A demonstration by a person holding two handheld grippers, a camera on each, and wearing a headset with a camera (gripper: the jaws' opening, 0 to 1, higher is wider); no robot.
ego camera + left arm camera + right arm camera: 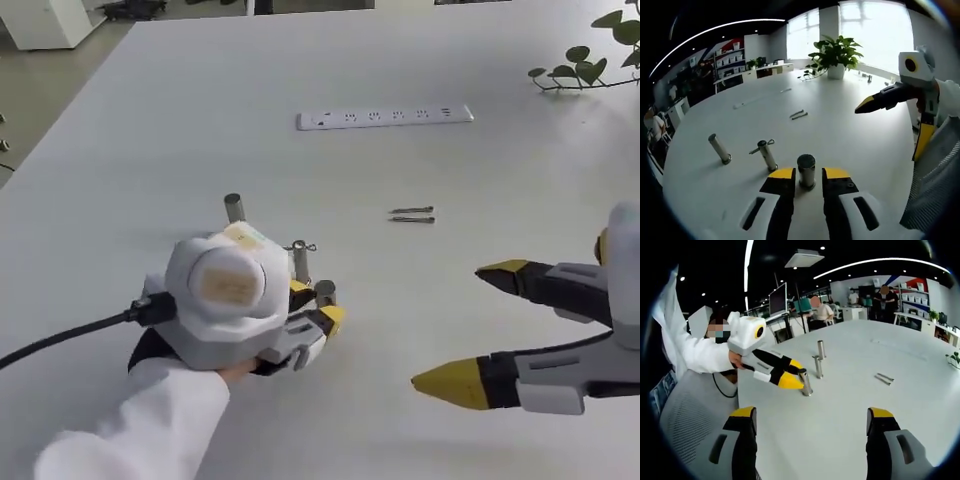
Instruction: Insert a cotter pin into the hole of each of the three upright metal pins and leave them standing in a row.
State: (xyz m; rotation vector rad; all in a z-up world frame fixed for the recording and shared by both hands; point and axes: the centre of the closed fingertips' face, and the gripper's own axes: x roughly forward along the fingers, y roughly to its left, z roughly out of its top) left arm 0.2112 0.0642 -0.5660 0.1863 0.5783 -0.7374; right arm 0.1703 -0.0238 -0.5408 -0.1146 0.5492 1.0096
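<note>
Three metal pins stand upright in a row on the white table (200, 130). The far pin (234, 207) is bare. Through the top of the middle pin (300, 262) sits a cotter pin (300, 246). My left gripper (318, 302) is shut on the nearest pin (325, 292); in the left gripper view this pin (806, 170) stands between the yellow tips. Two loose cotter pins (412, 214) lie side by side further right. My right gripper (470, 325) hovers open at the right, with nothing between its jaws, some way short of the loose cotter pins (885, 378).
A white power strip (385, 117) lies across the far middle of the table. A leafy plant (590, 60) is at the far right corner. A black cable (60, 340) trails left from the left gripper. People sit at desks beyond the table's end (820, 310).
</note>
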